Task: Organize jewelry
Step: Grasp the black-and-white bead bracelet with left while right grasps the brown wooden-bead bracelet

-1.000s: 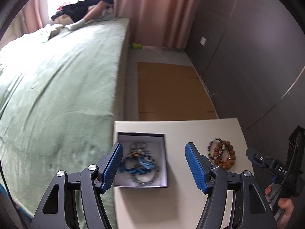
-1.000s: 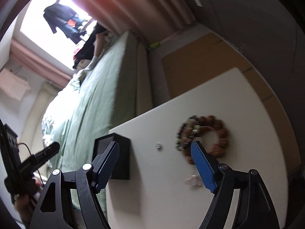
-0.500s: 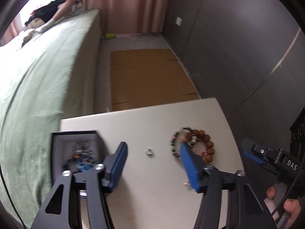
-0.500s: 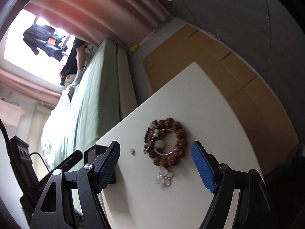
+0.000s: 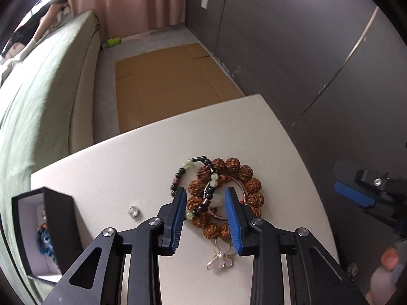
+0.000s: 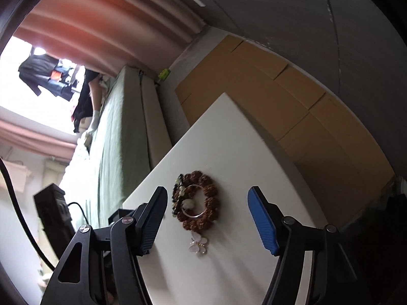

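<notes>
My left gripper (image 5: 204, 204) points down over the heap of bracelets at the centre of the left wrist frame, its jaws closing with the dark-and-green bead bracelet (image 5: 203, 185) between them but not yet pinched. That strand lies across the brown seed bracelet (image 5: 229, 193) on the white bench (image 5: 127, 172). A small ring (image 5: 133, 211) sits left of it, the open black box (image 5: 40, 231) at lower left. My right gripper (image 6: 208, 218) is unclenched and empty, its jaws closing too.
</notes>
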`<state>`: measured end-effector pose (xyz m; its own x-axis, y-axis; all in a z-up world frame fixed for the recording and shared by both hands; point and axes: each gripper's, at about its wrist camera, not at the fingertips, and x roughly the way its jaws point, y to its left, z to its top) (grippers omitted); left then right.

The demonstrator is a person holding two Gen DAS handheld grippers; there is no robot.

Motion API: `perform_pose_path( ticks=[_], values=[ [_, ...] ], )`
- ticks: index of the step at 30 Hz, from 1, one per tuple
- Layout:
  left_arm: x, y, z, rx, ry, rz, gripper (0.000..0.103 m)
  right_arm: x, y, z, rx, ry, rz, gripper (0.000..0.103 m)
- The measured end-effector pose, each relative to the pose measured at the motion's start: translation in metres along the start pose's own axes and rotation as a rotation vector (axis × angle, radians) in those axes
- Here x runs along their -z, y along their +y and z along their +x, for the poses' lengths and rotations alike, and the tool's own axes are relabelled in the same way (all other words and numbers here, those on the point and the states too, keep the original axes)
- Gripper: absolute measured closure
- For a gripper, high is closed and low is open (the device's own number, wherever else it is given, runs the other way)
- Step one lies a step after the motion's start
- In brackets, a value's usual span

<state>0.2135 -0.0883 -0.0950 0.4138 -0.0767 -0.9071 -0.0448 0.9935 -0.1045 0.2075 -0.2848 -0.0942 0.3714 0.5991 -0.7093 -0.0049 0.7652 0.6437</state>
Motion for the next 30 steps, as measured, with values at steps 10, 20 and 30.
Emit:
perform_pose_path(
  ticks=[10, 20, 30],
  values=[
    [0.000, -0.009, 0.031, -0.058, 0.021, 0.028, 0.083, 0.000, 0.003, 0.007, 0.025, 0.006, -0.013, 0.036],
    [0.005, 0.014, 0.004, -0.009, -0.053, -0.025, 0.095, 0.002, 0.013, 0.020, 0.057, 0.031, -0.050, 0.036],
    [0.010, 0.047, -0.034, 0.003, -0.101, -0.078, 0.096, 0.006, 0.021, 0.055, 0.116, 0.099, -0.110, 0.057]
  ],
)
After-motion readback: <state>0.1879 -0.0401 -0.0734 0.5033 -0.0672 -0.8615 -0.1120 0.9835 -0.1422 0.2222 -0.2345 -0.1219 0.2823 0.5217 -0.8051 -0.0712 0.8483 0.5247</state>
